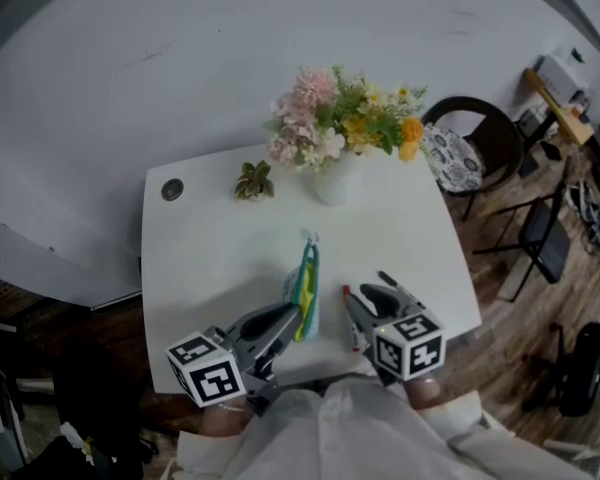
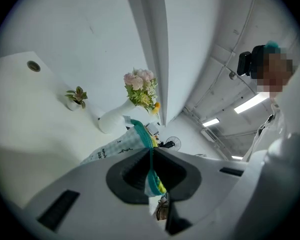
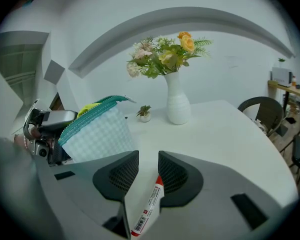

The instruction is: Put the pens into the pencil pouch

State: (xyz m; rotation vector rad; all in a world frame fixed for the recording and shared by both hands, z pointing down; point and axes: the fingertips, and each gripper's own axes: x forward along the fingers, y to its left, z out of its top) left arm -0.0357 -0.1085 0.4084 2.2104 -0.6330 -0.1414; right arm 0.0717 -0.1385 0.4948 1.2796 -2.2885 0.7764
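Note:
A pale checked pencil pouch (image 1: 306, 286) with a teal zip and yellow lining is held up off the white table (image 1: 210, 258), mouth side up. My left gripper (image 1: 292, 320) is shut on its zip edge; the teal edge (image 2: 151, 156) runs between the jaws of the left gripper (image 2: 151, 170). A white pen with a red cap (image 1: 352, 326) lies on the table just right of the pouch. My right gripper (image 1: 366, 298) hovers over it, open, and the pen (image 3: 149, 206) shows through the gap of the right gripper (image 3: 148, 160). The pouch (image 3: 97, 134) stands to its left.
A white vase of flowers (image 1: 335, 168) and a small potted plant (image 1: 252, 180) stand at the table's far side. A round grommet (image 1: 172, 189) sits at the far left corner. A thin dark stick (image 1: 398, 286) lies by the right gripper. Chairs (image 1: 480, 158) stand right of the table.

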